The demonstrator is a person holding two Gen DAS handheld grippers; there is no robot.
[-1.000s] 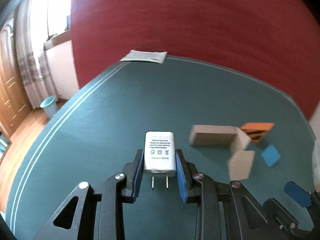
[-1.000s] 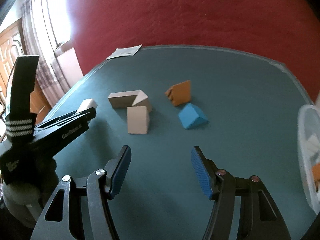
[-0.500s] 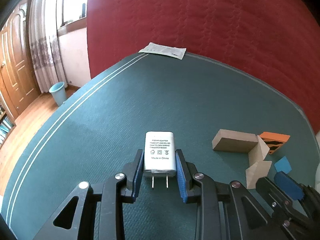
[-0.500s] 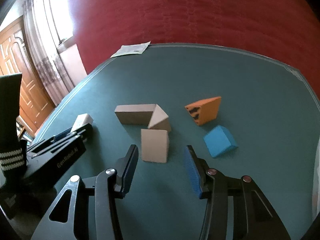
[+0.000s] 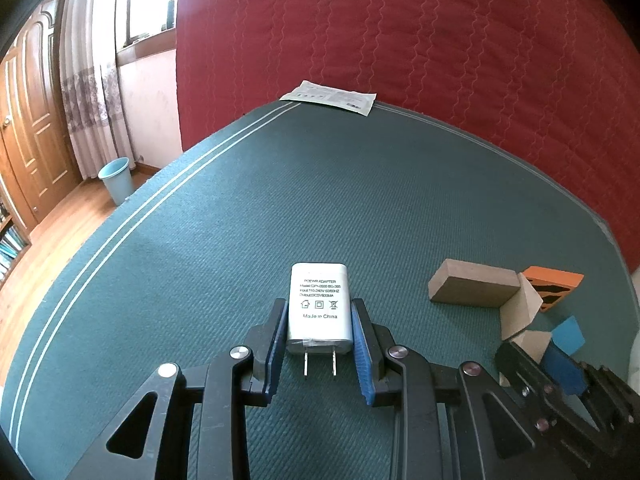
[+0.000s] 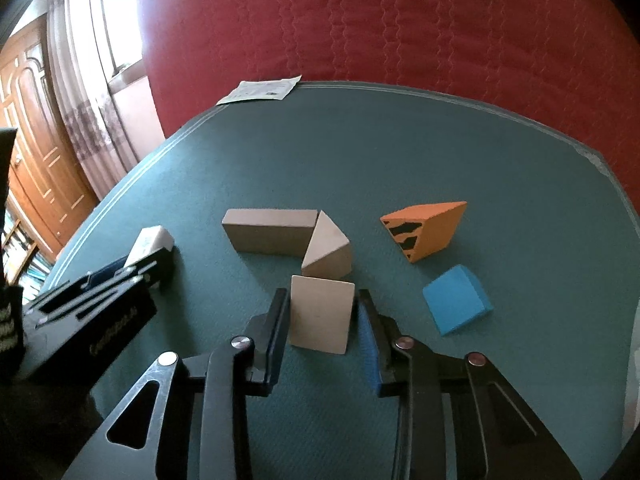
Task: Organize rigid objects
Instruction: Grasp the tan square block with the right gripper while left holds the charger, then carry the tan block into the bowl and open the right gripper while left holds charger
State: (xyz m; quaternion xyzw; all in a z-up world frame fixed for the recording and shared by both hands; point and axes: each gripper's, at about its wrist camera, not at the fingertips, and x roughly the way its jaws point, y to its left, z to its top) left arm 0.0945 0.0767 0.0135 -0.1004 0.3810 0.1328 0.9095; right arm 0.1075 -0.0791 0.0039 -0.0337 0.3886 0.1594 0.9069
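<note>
fingers of the left gripper pinch a white power adapter by its sides, prongs pointing back toward the camera, printed label facing up, just above the green table mat. to its right on the mat lie a long tan block, a pale wedge block touching its end, an orange striped block and a blue block; the right gripper's black frame covers part of them. a paper leaflet lies at the far edge against the red quilted backdrop.

the right gripper is spread around a pale square block, one blue pad on each side; whether the pads touch it cannot be told. just beyond it sits the wedge block, butted against the long tan block. the orange striped block and the blue block lie apart to the right. the left gripper with the adapter shows on the left side.
</note>
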